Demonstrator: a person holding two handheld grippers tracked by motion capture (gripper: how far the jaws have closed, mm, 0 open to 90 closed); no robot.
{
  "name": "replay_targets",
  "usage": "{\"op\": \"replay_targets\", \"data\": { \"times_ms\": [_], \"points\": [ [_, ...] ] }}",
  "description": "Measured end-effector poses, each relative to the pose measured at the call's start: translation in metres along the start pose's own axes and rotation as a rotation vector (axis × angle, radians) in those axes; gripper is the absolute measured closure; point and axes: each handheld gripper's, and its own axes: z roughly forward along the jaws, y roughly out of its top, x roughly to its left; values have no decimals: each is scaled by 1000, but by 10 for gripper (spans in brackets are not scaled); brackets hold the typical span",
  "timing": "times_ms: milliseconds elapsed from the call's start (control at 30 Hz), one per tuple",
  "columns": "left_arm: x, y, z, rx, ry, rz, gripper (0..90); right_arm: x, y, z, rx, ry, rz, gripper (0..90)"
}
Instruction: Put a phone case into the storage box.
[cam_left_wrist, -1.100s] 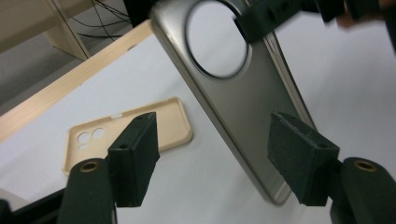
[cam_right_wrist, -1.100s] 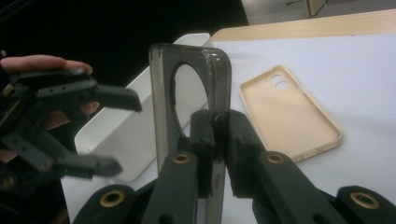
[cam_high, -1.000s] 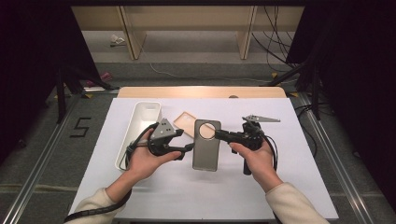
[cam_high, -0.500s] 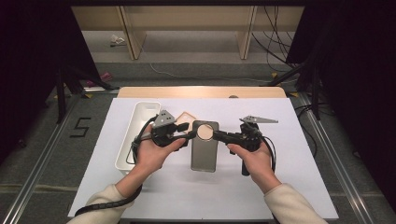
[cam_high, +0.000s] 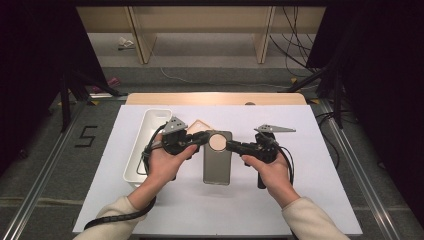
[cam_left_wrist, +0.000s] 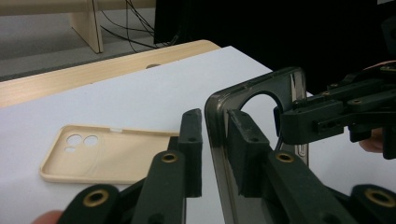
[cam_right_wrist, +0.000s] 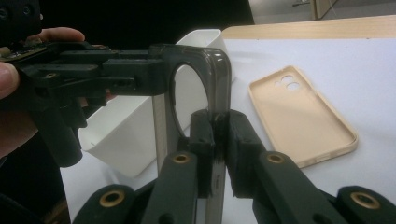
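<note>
A smoky grey, see-through phone case (cam_high: 216, 162) with a round camera cut-out is held above the white table between both grippers. My right gripper (cam_high: 231, 145) is shut on the case's top rim (cam_right_wrist: 219, 70), its pads (cam_right_wrist: 218, 115) pressed on both sides. My left gripper (cam_high: 204, 138) straddles the opposite top corner. Its jaws have just been closing, with the rim (cam_left_wrist: 219, 121) between its pads (cam_left_wrist: 214, 116). One pad lies against the rim and a thin gap shows at the other. A beige phone case (cam_high: 197, 126) lies flat on the table behind, inner side up.
A long white tray (cam_high: 150, 125) stands left of the hands, close to the left forearm. The white table sheet (cam_high: 310, 190) has a wooden edge (cam_high: 215, 98) at the back. Dark stands and cables are on the floor beyond.
My left gripper has moved in to the grey case's top left corner and its jaws have narrowed around the rim. The right gripper kept its hold in place.
</note>
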Motion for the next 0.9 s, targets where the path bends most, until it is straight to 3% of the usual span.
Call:
{"op": "replay_targets", "data": {
  "times_ms": [333, 700, 800, 900],
  "points": [
    [-3, 2, -5, -33, 8, -7, 832, 1, -1, 1, -8, -3, -25, 821],
    [-6, 3, -8, -64, 34, 30, 843, 2, -1, 3, -35, 0, -64, 806],
    [-5, 4, -10, -72, 35, 27, 844, 3, -1, 3, -44, -4, -71, 747],
    [-3, 5, -11, -74, 38, 32, 845, 4, 1, 2, -47, -11, -82, 598]
  ]
}}
